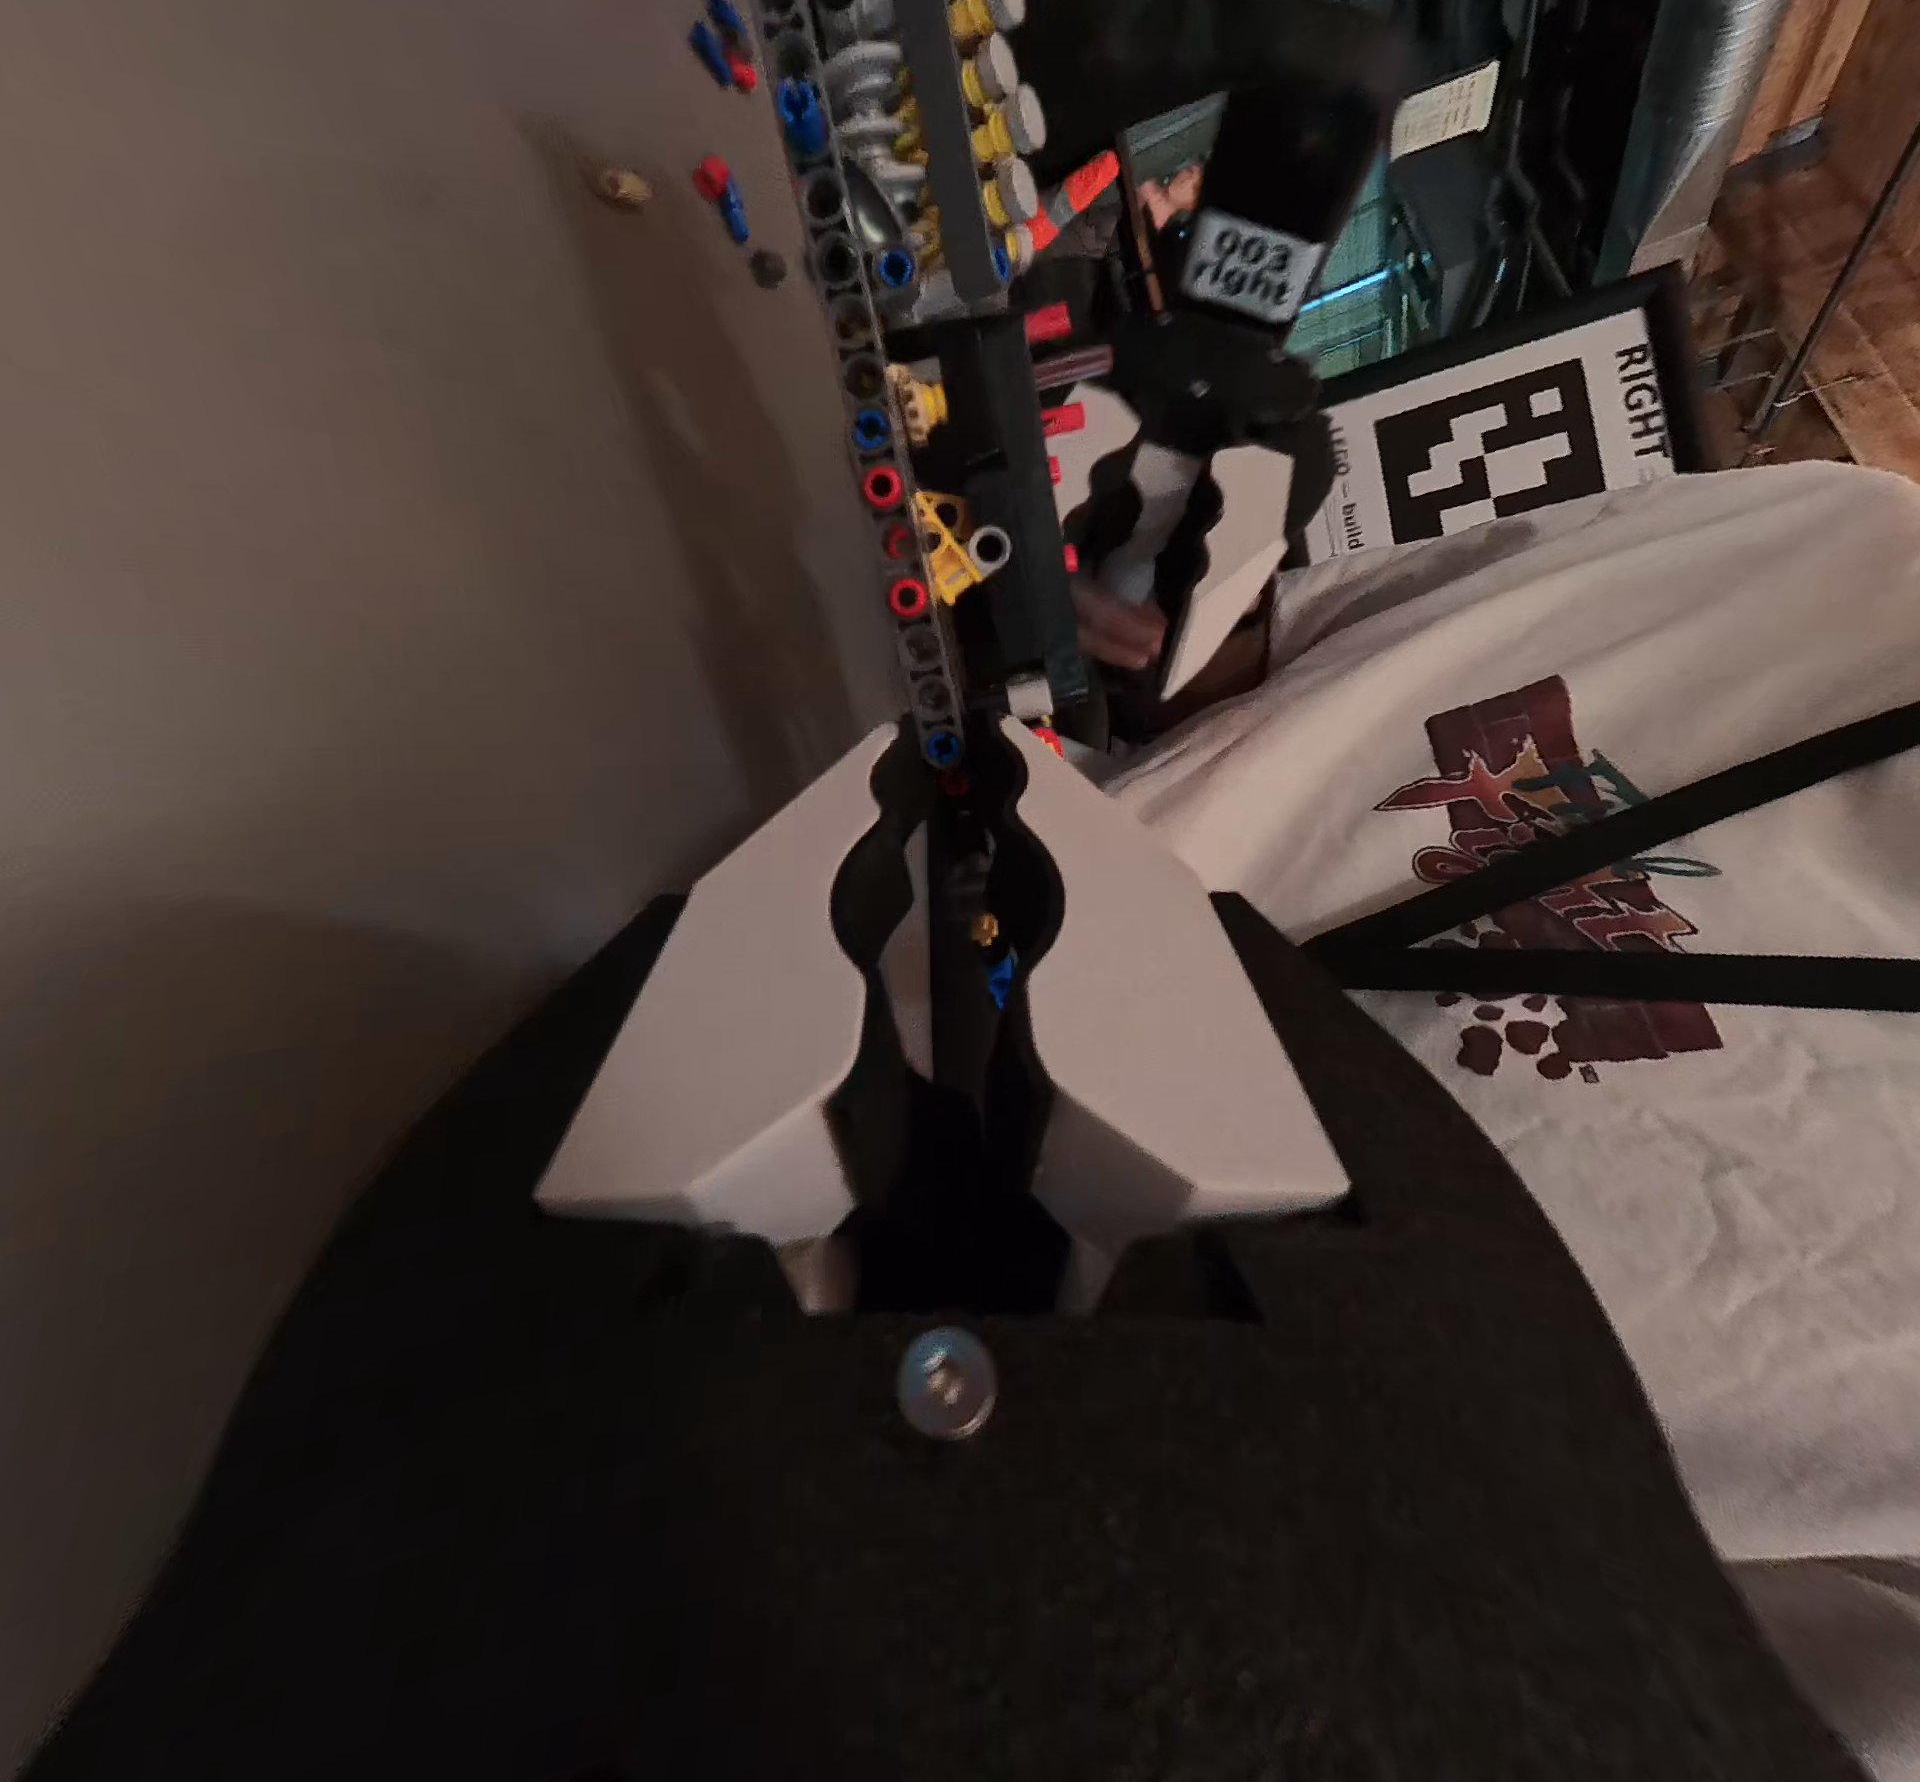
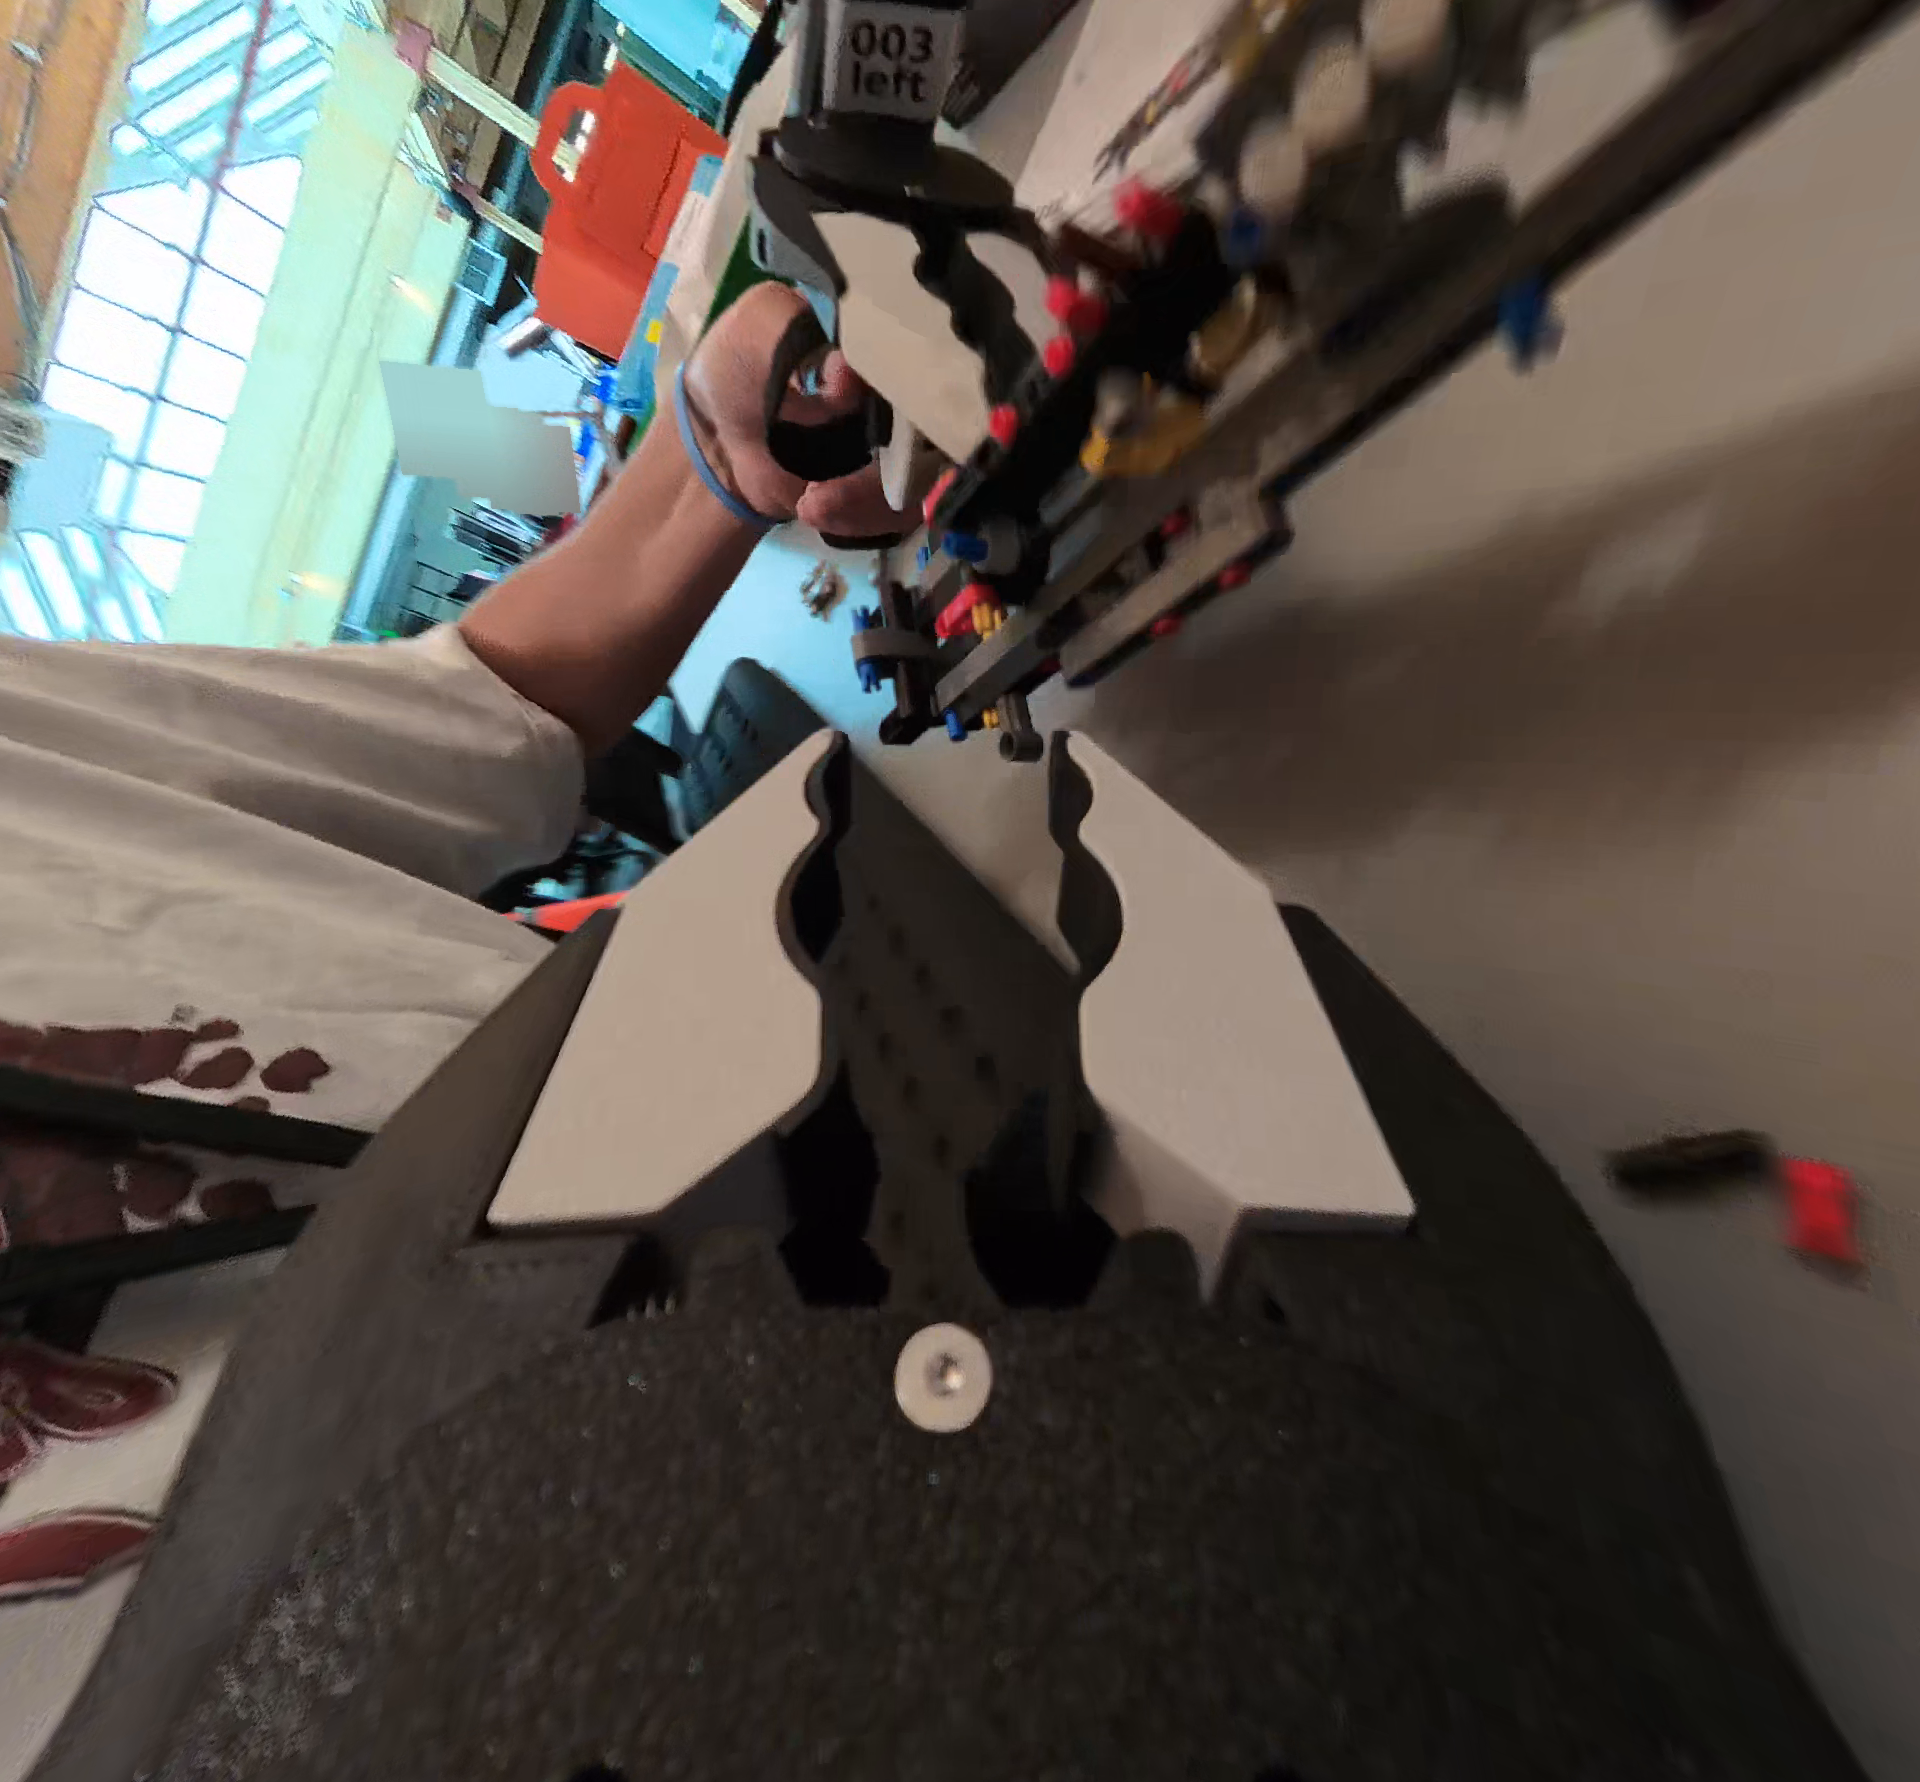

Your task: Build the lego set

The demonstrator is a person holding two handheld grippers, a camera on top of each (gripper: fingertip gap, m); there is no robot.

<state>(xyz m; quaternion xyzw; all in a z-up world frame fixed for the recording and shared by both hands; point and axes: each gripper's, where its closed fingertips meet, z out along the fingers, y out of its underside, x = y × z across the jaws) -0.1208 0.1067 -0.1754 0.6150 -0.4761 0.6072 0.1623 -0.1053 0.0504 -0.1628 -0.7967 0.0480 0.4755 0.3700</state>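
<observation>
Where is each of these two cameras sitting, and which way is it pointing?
Left wrist view: on the left hand-held gripper, looking along its fingers clamped on the long grey-and-black lego assembly; the right hand-held gripper shows beyond.

Right wrist view: on the right hand-held gripper, fingers apart, facing the same assembly; the person's hand and white sleeve show.

Both views share the assembly, the white table and the opposite gripper.

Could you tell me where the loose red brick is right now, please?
In the right wrist view, the red brick lies on the table at the right edge, beside a dark piece, apart from the lego build.
</observation>
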